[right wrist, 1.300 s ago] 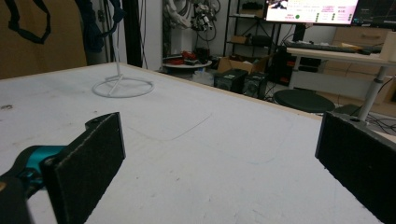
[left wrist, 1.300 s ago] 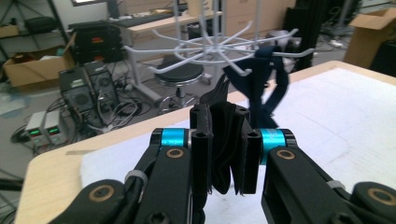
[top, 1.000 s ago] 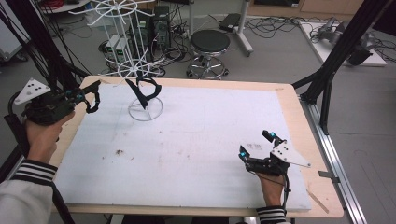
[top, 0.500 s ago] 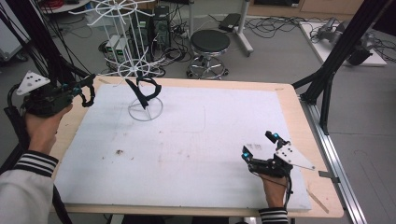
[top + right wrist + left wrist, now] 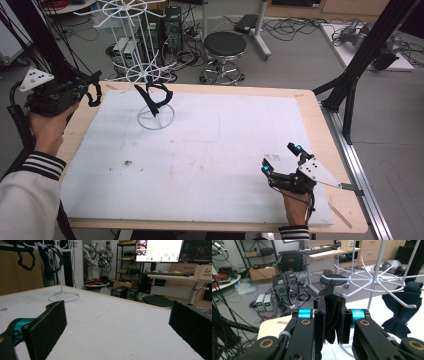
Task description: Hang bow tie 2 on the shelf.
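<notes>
While I held the left gripper [image 5: 331, 322] clamped on a black cloth [image 5: 332, 317] beside the white wire rack [image 5: 150, 75], apparently to hang it near the dark garment [image 5: 155, 97] there, the right gripper [image 5: 281, 162] rested open, empty, on the table [image 5: 310, 107].

A round black padded stool [image 5: 225, 45] stands on the grey floor at 12 o'clock beyond the wooden table [image 5: 320, 125]. At 11 o'clock sit black computer towers [image 5: 287, 285] amid tangled cables. A lit monitor [image 5: 158, 247] glows far off, perhaps showing a spreadsheet. A brown cardboard box [image 5: 263, 273] rests behind.
</notes>
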